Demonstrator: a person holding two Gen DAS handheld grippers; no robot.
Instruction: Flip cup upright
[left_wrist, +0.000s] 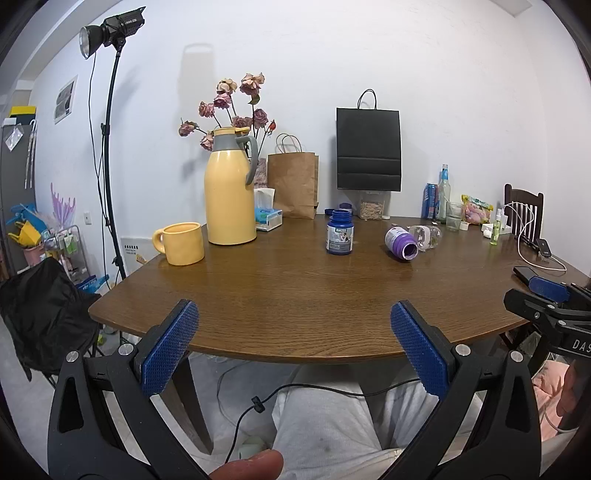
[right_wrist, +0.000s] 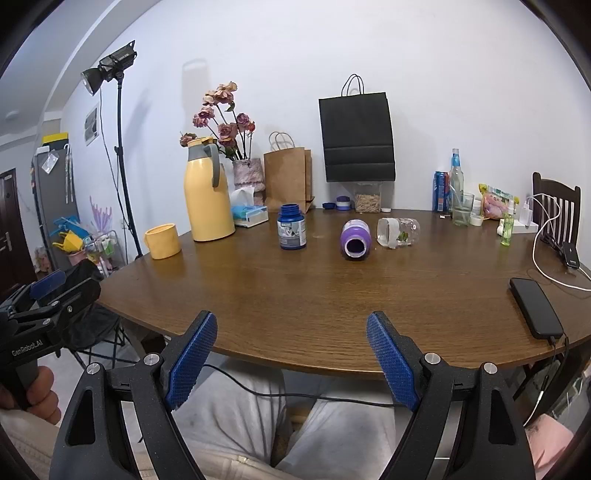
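A clear glass cup (right_wrist: 398, 232) lies on its side on the brown table (right_wrist: 314, 295), its mouth turned left; it also shows in the left wrist view (left_wrist: 428, 237). A purple bottle (right_wrist: 355, 240) lies on its side just left of the cup, open mouth toward me, also seen in the left wrist view (left_wrist: 400, 243). A yellow mug (left_wrist: 181, 243) stands upright at the table's left. My left gripper (left_wrist: 294, 332) is open and empty at the table's near edge. My right gripper (right_wrist: 291, 343) is open and empty, also at the near edge.
A blue bottle (right_wrist: 291, 228) stands upright mid-table. A yellow thermos jug (right_wrist: 207, 192), tissue box, flowers and paper bags stand at the back. A black phone (right_wrist: 535, 308) with cable lies at the right. Bottles and a glass stand at the back right.
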